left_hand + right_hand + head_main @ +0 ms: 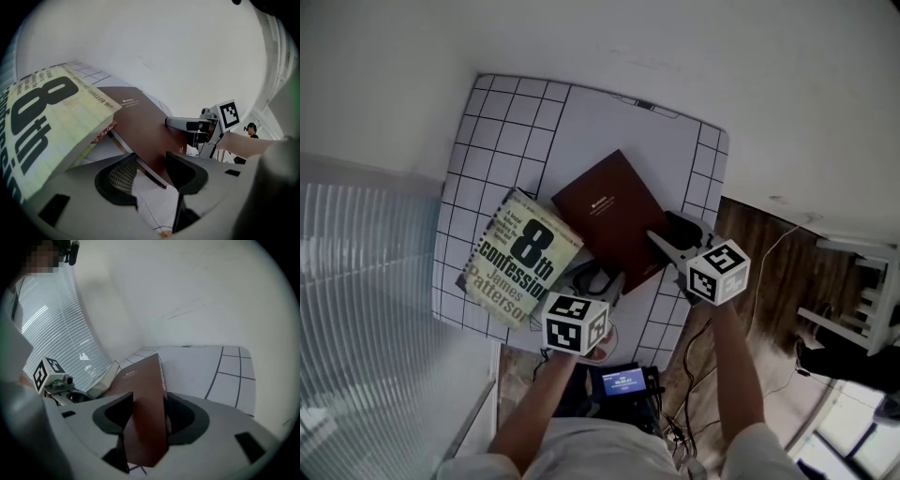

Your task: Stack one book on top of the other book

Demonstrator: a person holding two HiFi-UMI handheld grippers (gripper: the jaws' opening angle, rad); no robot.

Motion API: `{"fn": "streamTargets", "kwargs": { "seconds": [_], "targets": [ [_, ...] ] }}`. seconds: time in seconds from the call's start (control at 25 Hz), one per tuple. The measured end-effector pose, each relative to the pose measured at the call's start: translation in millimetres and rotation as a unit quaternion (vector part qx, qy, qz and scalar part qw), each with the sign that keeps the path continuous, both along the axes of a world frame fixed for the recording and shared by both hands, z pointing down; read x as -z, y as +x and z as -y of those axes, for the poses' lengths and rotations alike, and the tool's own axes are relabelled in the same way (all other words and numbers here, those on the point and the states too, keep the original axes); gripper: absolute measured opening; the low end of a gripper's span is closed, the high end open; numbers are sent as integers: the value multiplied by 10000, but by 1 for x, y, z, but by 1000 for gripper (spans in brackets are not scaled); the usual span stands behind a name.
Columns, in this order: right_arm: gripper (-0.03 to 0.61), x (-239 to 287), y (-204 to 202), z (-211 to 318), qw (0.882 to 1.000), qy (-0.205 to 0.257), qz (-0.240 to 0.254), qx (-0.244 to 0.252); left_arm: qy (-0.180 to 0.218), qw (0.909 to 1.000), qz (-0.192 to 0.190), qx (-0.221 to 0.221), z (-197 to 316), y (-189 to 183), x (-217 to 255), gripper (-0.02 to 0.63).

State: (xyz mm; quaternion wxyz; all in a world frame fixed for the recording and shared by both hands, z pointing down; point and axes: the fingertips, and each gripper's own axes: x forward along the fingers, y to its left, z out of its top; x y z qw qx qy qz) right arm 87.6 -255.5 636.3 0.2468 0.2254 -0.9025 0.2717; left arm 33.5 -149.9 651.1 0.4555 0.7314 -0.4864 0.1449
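A maroon hardback book (609, 211) lies in the middle of the gridded white mat (628, 122). My right gripper (670, 246) holds its right corner; in the right gripper view the book (145, 390) fills the gap between both pads of that gripper (146, 416). At the book's near-left edge is my left gripper (598, 279). In the left gripper view the tilted edge (140, 122) runs between the jaws of the left gripper (152, 171), against both. The pale "8th Confession" paperback (520, 253) rests to the left, its corner beside the maroon book.
The mat ends just in front of both grippers. A small device with a blue screen (623, 380) and cables sit below the table edge. A ribbed translucent panel (366, 281) stands at the left, with wooden floor (778, 272) at the right.
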Motion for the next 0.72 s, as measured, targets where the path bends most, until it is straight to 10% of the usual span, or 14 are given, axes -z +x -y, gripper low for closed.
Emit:
{"fn": "streamTargets", "kwargs": {
  "seconds": [0.72],
  "targets": [
    [212,21,22,-15,9977,202,108,-640,149,9994,96,-295,-9,9,9,192]
  ]
}}
